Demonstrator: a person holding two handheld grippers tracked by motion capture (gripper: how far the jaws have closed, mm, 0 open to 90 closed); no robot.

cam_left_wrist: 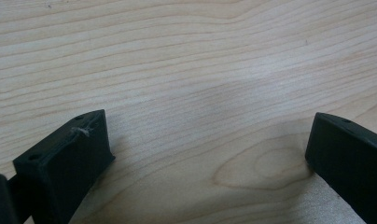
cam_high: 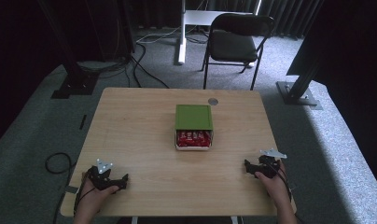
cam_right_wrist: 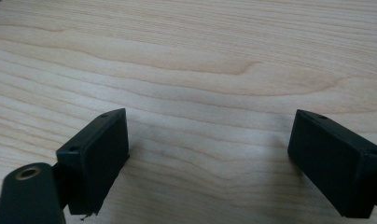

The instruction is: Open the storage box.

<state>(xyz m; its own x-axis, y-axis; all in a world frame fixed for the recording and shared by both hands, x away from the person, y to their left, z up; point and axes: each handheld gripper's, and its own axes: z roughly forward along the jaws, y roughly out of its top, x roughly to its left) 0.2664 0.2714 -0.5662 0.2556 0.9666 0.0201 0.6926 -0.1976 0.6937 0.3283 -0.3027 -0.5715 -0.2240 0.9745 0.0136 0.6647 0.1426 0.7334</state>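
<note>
Both grippers rest low at the near edge of the table (cam_high: 130,130) in the high view, the left gripper (cam_high: 125,179) and right gripper (cam_high: 247,165) each held in a hand and pointing inward, well apart from the box (cam_high: 193,140) of red packets at the middle, its green lid (cam_high: 193,116) slid back. Left gripper view: jaws spread wide over bare wood, holding nothing. Right gripper view: jaws likewise wide apart and empty above the tabletop.

curtained lab: rig posts (cam_high: 304,70), floor cables (cam_high: 144,70)
</note>
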